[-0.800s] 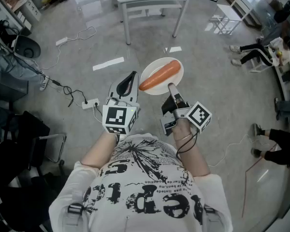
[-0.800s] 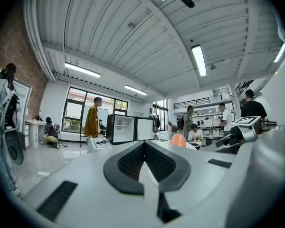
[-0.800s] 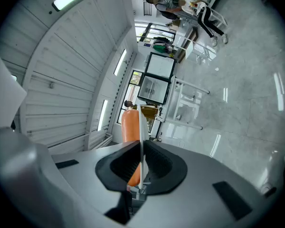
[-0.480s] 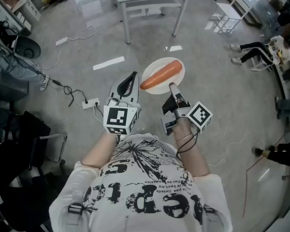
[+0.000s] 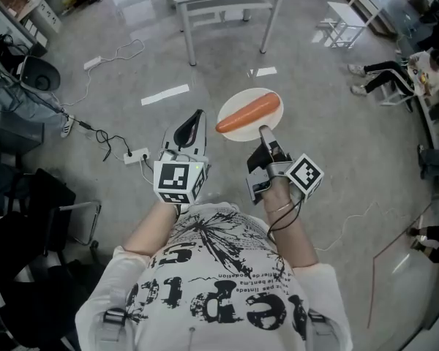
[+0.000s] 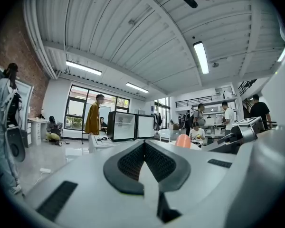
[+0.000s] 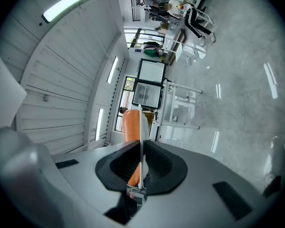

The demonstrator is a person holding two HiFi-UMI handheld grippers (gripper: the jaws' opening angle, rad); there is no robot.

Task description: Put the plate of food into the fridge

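Observation:
A white plate (image 5: 238,130) carrying one long orange piece of food (image 5: 249,113) hangs over the grey floor in front of me. My right gripper (image 5: 264,133) is shut on the plate's near rim. In the right gripper view the plate (image 7: 141,127) shows edge-on between the pads, with the orange food (image 7: 129,125) on its left. My left gripper (image 5: 193,123) is beside the plate on the left, shut and empty; its pads (image 6: 133,161) meet. Two small fridges (image 6: 128,126) stand far off, doors shut; they also show in the right gripper view as stacked fridges (image 7: 149,82).
A white table (image 5: 227,2) stands ahead on the floor. Cables and a power strip (image 5: 135,156) lie at the left. Dark chairs and gear (image 5: 29,196) crowd the left edge. People sit and stand at the right (image 5: 395,79); another person (image 6: 93,118) stands by the fridges.
The plate and my right gripper have drifted slightly right and forward. The left gripper stays shut beside it. A person at the right edge has moved off.

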